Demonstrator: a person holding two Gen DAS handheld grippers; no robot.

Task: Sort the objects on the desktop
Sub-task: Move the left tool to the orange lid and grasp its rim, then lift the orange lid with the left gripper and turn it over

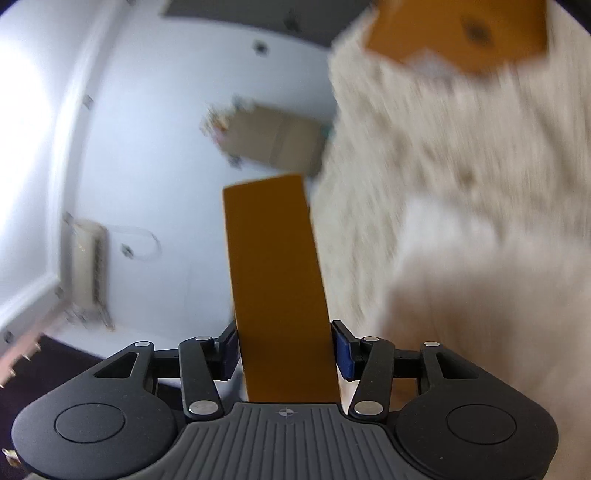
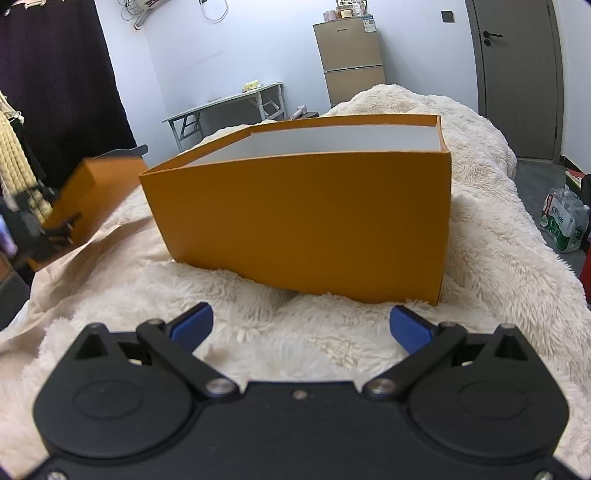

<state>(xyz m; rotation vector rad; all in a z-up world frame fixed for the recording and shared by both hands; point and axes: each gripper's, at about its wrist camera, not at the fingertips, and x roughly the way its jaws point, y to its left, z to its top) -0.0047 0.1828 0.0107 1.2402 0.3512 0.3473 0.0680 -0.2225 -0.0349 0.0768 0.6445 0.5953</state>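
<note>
An open orange box (image 2: 303,214) with a white inside stands on a fluffy cream blanket (image 2: 258,339). My right gripper (image 2: 301,325) hangs open just in front of its near wall, with nothing between its fingers. My left gripper (image 1: 284,347) is shut on an orange box lid (image 1: 273,280), whose edge sticks out forward between the blue pads. The right wrist view shows that lid (image 2: 99,192) lifted off the blanket at the far left, blurred, with the left gripper (image 2: 55,229) under it. The left wrist view is rolled and blurred, with the orange box (image 1: 458,33) at its top right.
The blanket drapes over the bed, with a smoother beige sheet (image 2: 92,258) on the left. A dark curtain (image 2: 55,92) hangs at the left. Behind stand a folding table (image 2: 229,101), a fridge (image 2: 349,62) and a door (image 2: 517,74). A plastic bag (image 2: 563,225) lies on the floor at the right.
</note>
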